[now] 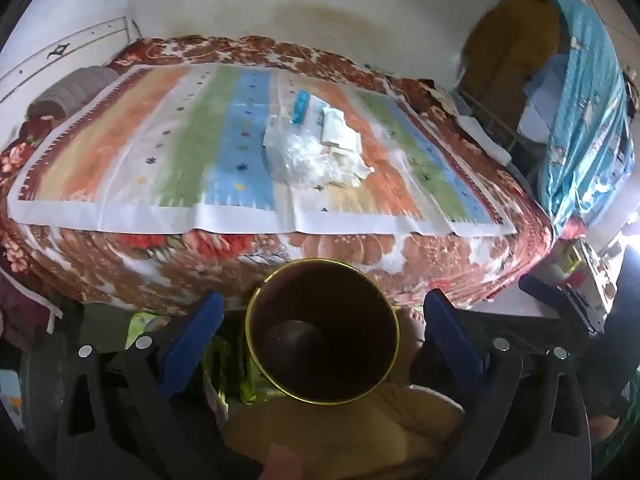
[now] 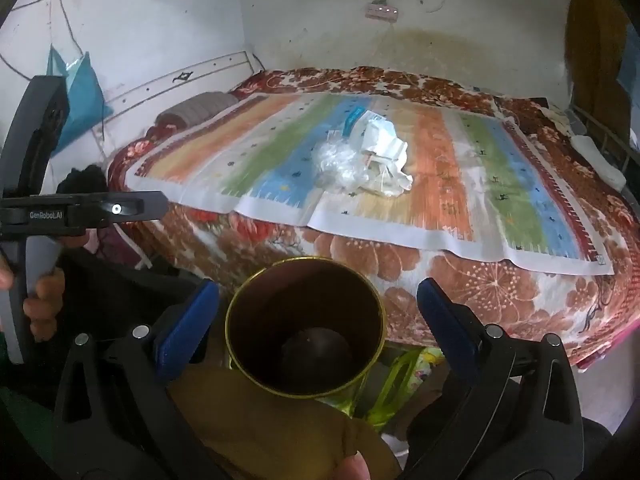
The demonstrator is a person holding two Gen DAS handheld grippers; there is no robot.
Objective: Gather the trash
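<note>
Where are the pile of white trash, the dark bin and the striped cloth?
Pile of white trash point(image 1: 316, 152), left wrist view: on the crumpled plastic.
Dark bin point(image 2: 306, 276), right wrist view: on its inner back wall.
Striped cloth point(image 1: 192, 152), left wrist view: on a green stripe.

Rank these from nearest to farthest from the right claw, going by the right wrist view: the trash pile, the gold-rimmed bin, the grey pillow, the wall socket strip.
1. Gold-rimmed bin: just ahead of the open right claw, in front of the bed.
2. Trash pile: mid-bed, on the striped cloth.
3. Grey pillow: far left, at the bed's head.
4. Wall socket strip: on the back wall, beyond the bed.
</note>
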